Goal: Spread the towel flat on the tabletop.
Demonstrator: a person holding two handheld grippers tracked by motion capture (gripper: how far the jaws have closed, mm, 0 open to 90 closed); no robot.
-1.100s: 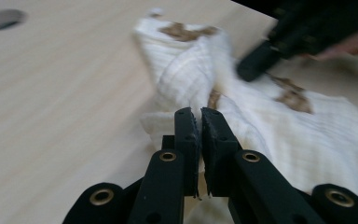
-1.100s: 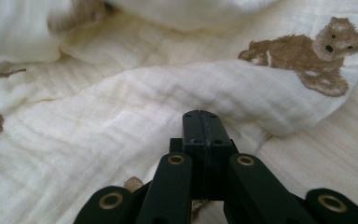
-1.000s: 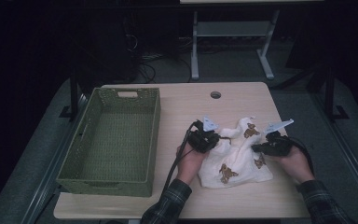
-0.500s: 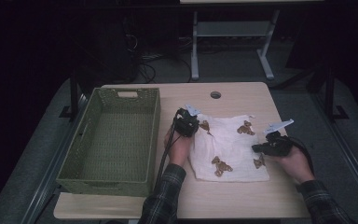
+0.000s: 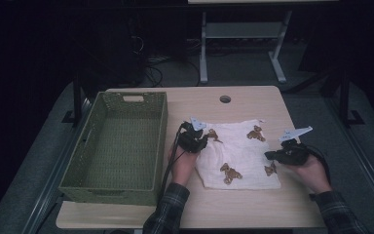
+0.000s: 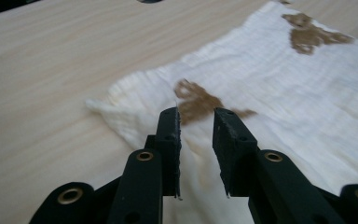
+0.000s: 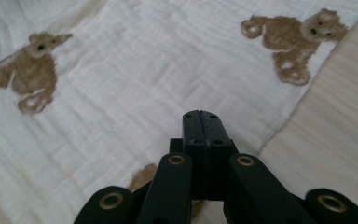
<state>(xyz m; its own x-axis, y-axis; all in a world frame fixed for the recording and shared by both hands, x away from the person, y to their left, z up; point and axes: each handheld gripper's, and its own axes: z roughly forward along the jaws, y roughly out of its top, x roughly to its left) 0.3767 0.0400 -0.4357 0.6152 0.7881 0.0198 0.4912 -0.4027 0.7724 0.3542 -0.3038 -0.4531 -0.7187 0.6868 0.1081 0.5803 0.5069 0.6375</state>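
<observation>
White bear-print cloth (image 5: 238, 153) lies flat at desk (image 5: 253, 100) centre. Your left gripper (image 5: 194, 138) at cloth's 10 o'clock corner, jaws just parted, cloth released beneath them. Your right gripper (image 5: 276, 155) at 3 o'clock edge, clenched; cloth pinched or not, cannot tell. Green basket (image 5: 97, 183) lies at 9 o'clock of cloth, nearer your left hand.
</observation>
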